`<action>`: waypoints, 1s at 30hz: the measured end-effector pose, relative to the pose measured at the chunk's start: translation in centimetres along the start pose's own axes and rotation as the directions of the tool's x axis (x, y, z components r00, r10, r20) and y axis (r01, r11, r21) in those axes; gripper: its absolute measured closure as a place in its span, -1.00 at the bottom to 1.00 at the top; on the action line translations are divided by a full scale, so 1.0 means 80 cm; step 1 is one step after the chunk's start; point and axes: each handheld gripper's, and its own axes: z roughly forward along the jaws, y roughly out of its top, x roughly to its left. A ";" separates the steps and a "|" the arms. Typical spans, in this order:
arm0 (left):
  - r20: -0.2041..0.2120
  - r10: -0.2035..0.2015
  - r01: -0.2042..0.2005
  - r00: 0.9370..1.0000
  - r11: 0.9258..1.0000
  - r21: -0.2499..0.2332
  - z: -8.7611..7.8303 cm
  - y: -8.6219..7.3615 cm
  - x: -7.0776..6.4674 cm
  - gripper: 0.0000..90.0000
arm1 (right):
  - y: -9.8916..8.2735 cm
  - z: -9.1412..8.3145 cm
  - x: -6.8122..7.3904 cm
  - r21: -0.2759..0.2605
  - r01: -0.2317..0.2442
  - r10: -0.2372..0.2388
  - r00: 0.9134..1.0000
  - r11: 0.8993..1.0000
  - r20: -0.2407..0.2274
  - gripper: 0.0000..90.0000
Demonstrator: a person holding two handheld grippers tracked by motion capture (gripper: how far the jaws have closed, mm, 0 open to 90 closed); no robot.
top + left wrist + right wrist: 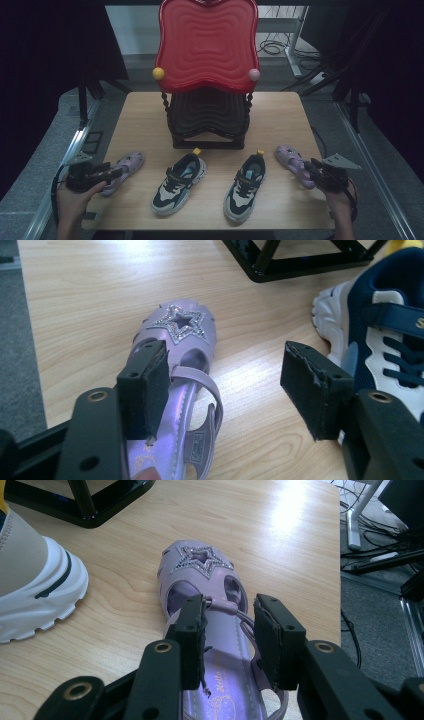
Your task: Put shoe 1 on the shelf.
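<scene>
My left gripper (114, 172) gapes wide lower left; my right gripper (308, 167) straddles, half-spread, a purple strap sandal (294, 163) lower right; two sandals, two sneakers.

High view overlooks the table (150, 115); gripper views look closely along it.

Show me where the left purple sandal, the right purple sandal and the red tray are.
left purple sandal (181, 326): left gripper view, on its glitter star.
right purple sandal (200, 559): right gripper view, on its glitter star.
red tray (207, 45): high view, middle of its rippled face.
</scene>
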 end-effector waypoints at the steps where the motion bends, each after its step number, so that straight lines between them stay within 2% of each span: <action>1: 0.002 0.001 -0.001 1.000 1.000 0.004 -0.001 0.000 0.000 -0.16 | 0.000 0.000 0.000 0.000 -0.002 0.002 1.000 1.000 0.000 0.47; 5: -0.012 0.004 -0.003 1.000 1.000 0.025 -0.002 -0.003 0.004 -0.12 | 0.000 0.002 0.001 0.006 0.000 0.000 1.000 1.000 -0.001 0.46; 10: 0.004 0.002 -0.002 1.000 0.999 0.048 -0.001 -0.009 0.006 -0.06 | 0.000 0.000 0.001 0.004 0.000 0.000 1.000 1.000 0.001 0.45; 15: -0.006 0.003 -0.002 1.000 0.997 0.075 0.004 -0.013 0.009 0.01 | -0.001 0.001 0.000 0.005 -0.010 0.010 1.000 1.000 0.003 0.45; 19: 0.000 0.009 -0.009 1.000 0.996 0.088 0.009 -0.015 0.009 0.01 | -0.001 0.004 0.002 0.011 0.000 0.000 1.000 1.000 -0.004 0.44; 28: -0.009 0.010 -0.009 1.000 0.995 0.095 0.007 -0.015 0.009 0.06 | -0.002 0.003 0.001 0.010 -0.005 0.005 1.000 1.000 0.001 0.44; 30: 0.003 0.008 -0.009 1.000 0.995 0.097 0.004 -0.015 0.010 0.10 | -0.002 0.003 0.001 0.009 -0.005 0.005 1.000 1.000 0.001 0.44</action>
